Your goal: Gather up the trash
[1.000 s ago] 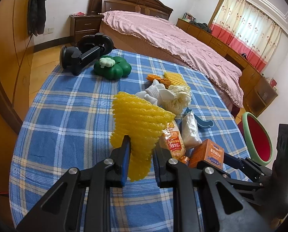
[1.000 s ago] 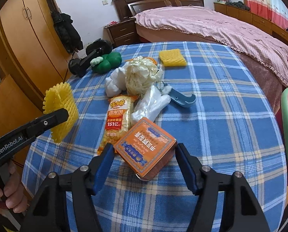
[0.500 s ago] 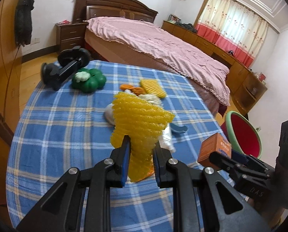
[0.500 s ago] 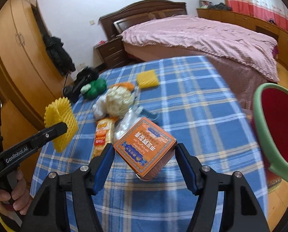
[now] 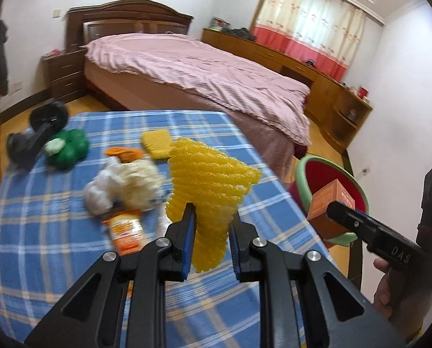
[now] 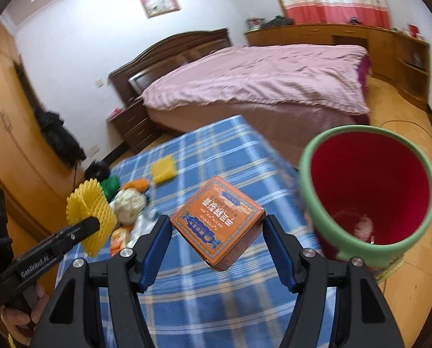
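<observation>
My left gripper (image 5: 211, 226) is shut on a yellow foam fruit net (image 5: 213, 179), held up above the blue checked tablecloth (image 5: 41, 249). My right gripper (image 6: 217, 232) is shut on an orange carton (image 6: 219, 220), lifted over the table's right edge. A red bin with a green rim (image 6: 370, 191) stands on the floor just right of the carton; the bin (image 5: 320, 174) also shows in the left wrist view behind the carton (image 5: 329, 200). In the right wrist view the net (image 6: 89, 214) hangs at the left in the other gripper.
On the cloth lie a white crumpled wad (image 5: 126, 185), an orange snack packet (image 5: 127, 230), orange peel (image 5: 124, 153), a yellow foam pad (image 5: 156, 142), a green clover-shaped toy (image 5: 68, 148) and a black device (image 5: 39, 133). A pink-covered bed (image 5: 192, 66) stands beyond the table.
Both grippers have risen and swung right with their loads. The bin has come from the frame's edge to fill the right of the right wrist view.
</observation>
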`<state>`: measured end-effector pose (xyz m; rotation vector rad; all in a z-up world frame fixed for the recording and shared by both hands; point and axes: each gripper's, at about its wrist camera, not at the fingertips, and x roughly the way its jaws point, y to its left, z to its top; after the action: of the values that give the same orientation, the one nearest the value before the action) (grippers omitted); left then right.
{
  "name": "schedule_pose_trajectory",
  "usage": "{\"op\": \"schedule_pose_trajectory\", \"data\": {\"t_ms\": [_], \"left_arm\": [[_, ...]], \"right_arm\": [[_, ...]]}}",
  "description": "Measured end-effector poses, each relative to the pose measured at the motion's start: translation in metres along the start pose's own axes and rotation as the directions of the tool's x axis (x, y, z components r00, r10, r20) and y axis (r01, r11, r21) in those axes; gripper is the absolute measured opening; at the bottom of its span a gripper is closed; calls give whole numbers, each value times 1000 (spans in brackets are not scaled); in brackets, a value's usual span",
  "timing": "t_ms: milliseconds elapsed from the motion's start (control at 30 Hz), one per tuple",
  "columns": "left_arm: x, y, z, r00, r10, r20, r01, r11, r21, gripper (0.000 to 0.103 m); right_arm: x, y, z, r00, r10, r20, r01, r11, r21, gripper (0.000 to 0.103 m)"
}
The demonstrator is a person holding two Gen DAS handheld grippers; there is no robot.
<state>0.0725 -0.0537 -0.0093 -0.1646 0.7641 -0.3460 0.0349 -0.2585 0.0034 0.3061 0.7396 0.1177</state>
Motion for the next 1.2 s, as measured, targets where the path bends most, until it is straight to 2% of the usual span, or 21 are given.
{"op": "schedule_pose_trajectory", "data": {"t_ms": [233, 700, 1033, 1200], "left_arm": [[28, -48, 10, 997, -59, -43, 63, 994, 89, 21], [91, -144, 17, 980, -149, -134, 177, 957, 228, 21], [133, -187, 13, 959, -207, -195, 256, 927, 275, 21], [150, -200, 9, 954, -207, -219, 265, 922, 283, 22]], "right_arm": [[-14, -51, 9, 996, -74, 40, 70, 993, 99, 68], [-21, -150, 9, 981, -192, 38, 175, 948, 268, 68], [-17, -194, 7, 968, -249, 39, 224, 919, 324, 69], [-14, -204, 7, 970, -237, 49, 209, 921, 330, 69]]}}
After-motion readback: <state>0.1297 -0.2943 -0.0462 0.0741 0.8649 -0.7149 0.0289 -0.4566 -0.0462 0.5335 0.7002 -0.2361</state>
